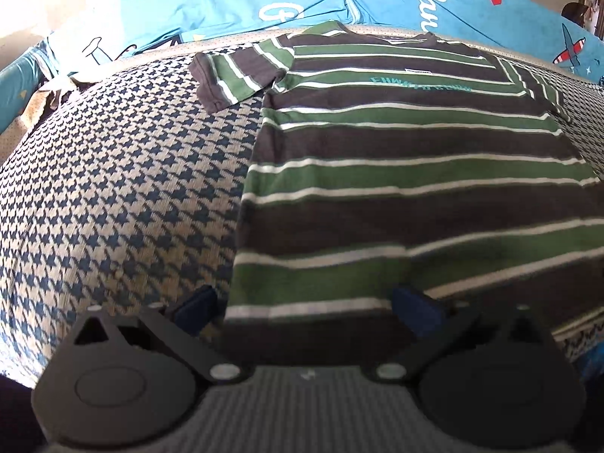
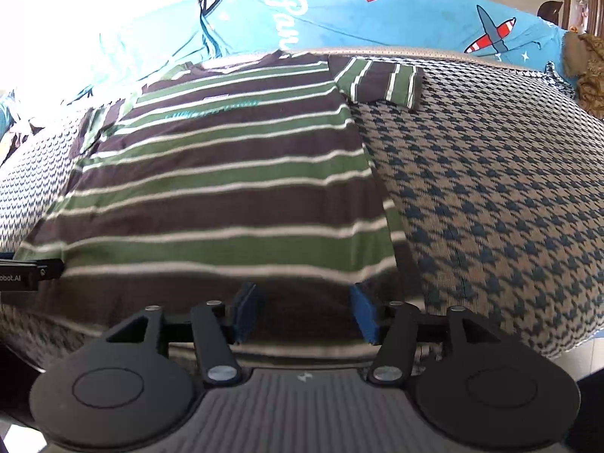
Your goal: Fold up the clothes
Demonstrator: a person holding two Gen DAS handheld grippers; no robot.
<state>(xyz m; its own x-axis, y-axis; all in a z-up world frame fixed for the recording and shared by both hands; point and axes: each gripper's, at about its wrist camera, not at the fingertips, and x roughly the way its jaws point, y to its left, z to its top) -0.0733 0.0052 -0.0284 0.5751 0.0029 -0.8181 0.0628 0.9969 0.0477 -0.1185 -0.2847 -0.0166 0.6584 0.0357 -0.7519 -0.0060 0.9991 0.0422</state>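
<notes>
A T-shirt [image 1: 396, 173] with green, brown and white stripes lies flat, front up, on a houndstooth cover [image 1: 113, 188]. Its collar is at the far end and its hem is nearest me. In the left wrist view one short sleeve [image 1: 234, 75] sticks out to the left. My left gripper [image 1: 305, 309] stands wide open over the hem's left corner, its blue pads [image 1: 196, 307] clear of the cloth. In the right wrist view the same shirt [image 2: 226, 188] shows its other sleeve [image 2: 381, 83]. My right gripper [image 2: 304, 313] is open over the hem's right corner.
The houndstooth cover [image 2: 490, 188] extends well past the shirt on both sides. A blue sheet printed with planes [image 2: 377, 19] lies rumpled along the far edge. A brown fuzzy object [image 2: 589, 71] sits at the far right. Part of my left gripper's body [image 2: 30, 271] shows at the left edge.
</notes>
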